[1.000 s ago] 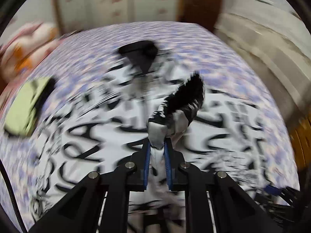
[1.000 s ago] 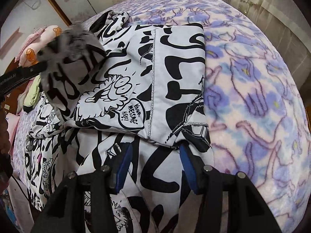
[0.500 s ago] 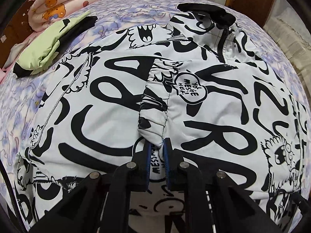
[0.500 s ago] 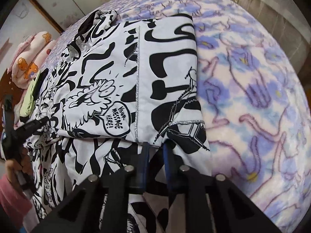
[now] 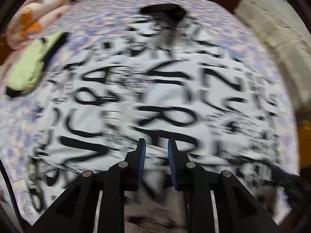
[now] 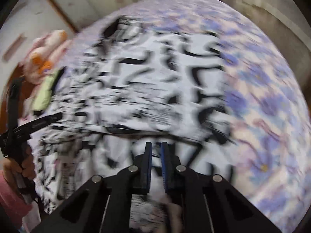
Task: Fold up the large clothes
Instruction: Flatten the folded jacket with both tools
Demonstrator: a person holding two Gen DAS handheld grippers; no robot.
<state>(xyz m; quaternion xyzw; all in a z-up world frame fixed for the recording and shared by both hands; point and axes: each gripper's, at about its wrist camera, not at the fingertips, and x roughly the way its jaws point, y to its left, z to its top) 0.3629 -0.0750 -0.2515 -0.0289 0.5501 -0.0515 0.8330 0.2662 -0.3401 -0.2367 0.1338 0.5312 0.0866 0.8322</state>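
Observation:
A large white garment with black graffiti lettering (image 5: 165,97) lies spread on the bed, its black hood (image 5: 163,11) at the far end. Both views are motion-blurred. My left gripper (image 5: 156,145) is open above the garment's near part with nothing between its blue pads. The garment also fills the right wrist view (image 6: 155,87). My right gripper (image 6: 155,145) is nearly shut, a thin gap between the pads, with white cloth at the near hem behind them; whether cloth is pinched is unclear. The left gripper also shows in the right wrist view (image 6: 35,124), held by a hand.
The bed has a purple and pink patterned blanket (image 6: 262,106). A folded light-green garment (image 5: 29,66) and a pink and orange bedding roll (image 5: 33,21) lie at the far left. A beige curtain (image 5: 281,38) hangs at the right.
My left gripper has let go of the sleeve cloth and opened, pulling back. The right gripper closed at the near hem half a second ago and stays closed. Both cameras are moving fast.

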